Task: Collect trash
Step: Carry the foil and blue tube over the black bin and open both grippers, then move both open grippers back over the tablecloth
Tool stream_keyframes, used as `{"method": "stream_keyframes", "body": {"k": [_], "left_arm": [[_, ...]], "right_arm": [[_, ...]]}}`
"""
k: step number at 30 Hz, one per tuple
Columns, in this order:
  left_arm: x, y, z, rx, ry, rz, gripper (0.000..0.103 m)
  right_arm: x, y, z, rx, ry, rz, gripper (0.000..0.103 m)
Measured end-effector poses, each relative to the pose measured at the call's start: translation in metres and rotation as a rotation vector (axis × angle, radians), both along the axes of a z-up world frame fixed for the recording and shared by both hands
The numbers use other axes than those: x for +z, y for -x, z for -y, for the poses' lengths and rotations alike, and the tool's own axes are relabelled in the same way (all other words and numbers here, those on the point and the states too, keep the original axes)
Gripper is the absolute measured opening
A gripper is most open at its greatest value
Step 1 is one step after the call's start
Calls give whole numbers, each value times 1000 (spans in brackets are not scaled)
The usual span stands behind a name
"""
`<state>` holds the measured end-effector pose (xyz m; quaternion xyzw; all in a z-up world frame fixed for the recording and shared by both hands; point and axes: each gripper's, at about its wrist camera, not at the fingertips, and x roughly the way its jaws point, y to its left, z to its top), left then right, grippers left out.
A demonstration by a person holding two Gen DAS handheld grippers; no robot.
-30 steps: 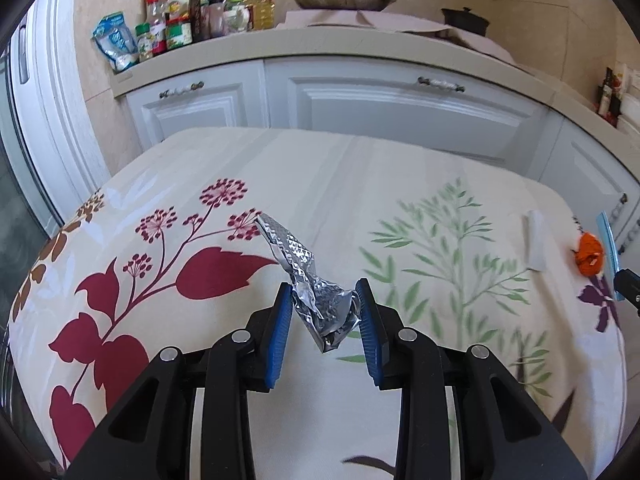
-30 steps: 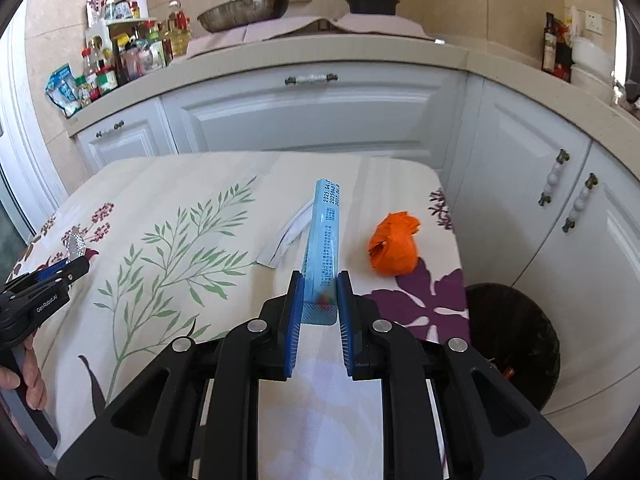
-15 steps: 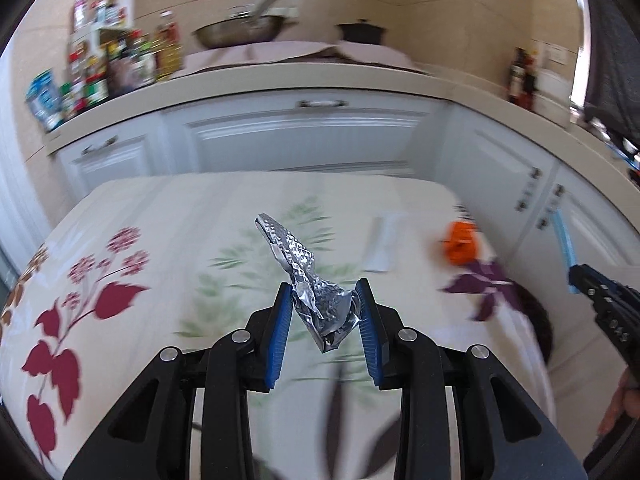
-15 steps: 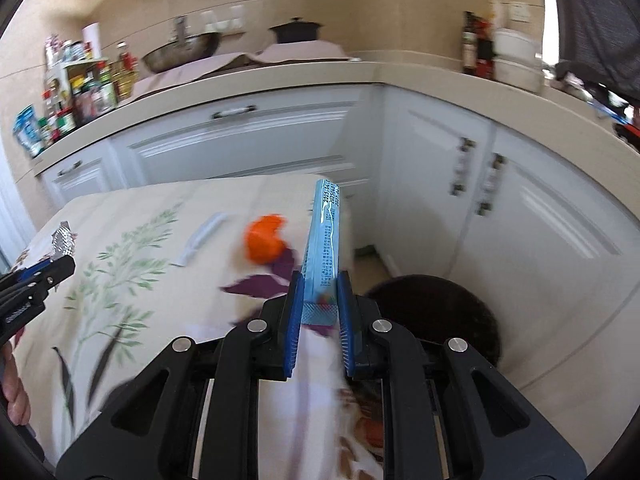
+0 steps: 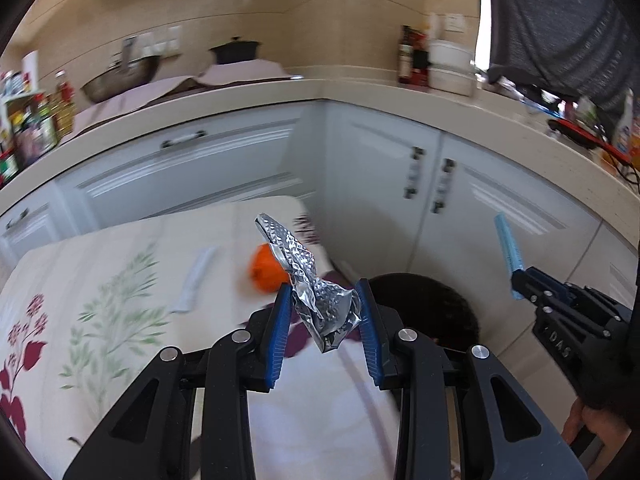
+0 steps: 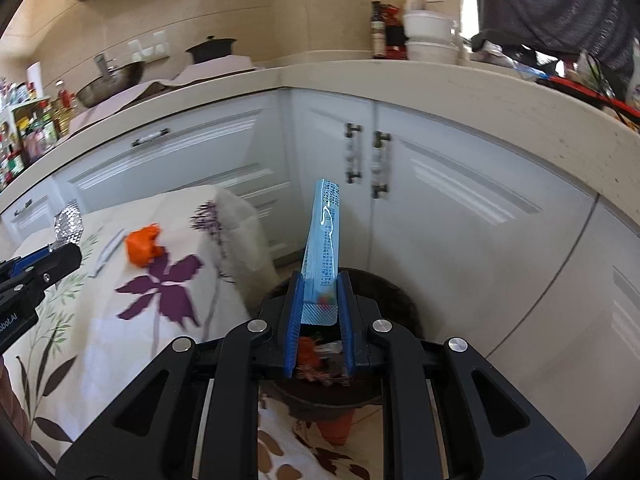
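So the left gripper (image 5: 323, 316) is clamped on a crumpled piece of embossed silver foil (image 5: 316, 292), which sticks up and back between its blue pads, held in the air over the right end of the desk with the floral cream tablecloth (image 5: 120, 280). The right gripper (image 6: 318, 308) is squeezed onto a long flat light-blue plastic wrapper with printed text (image 6: 325, 240), standing pretty much upright between the pads. That one hangs right over the round black trash bin (image 6: 400, 300) on the floor beside the desk, in front of the white cabinet doors (image 6: 460, 208). There's already some stuff in the bin, orange and reddish bits I think, but it's mostly hidden behind the gripper so hard to say.

On the desk there's a crumpled orange wad (image 6: 143, 245) near the corner, and just beside it a flat white strip of paper or plastic (image 5: 196, 276), lying apart from the wad.
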<state>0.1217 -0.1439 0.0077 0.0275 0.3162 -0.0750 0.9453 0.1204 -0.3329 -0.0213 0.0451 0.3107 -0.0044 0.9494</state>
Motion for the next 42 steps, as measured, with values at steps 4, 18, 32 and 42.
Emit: {"method": "stream_keyframes", "body": {"k": [4,18,32,42], "left_arm": [[-7,-14,31,-38,-12,-8,33],[-35,-59,86,-62,-47,-19,34],[-57,-89,100,-66,-77,-65,57],[-33,-73,57,-16,-46,-40,69]], "right_arm": [[-6,-5,18,-23,-8,0,17],[-31,-35,42,-51,-27,-15,17],[-54,-65,50,-87,-35,-38,29],[-32,-63,26,-61,-30,-4,40]]}}
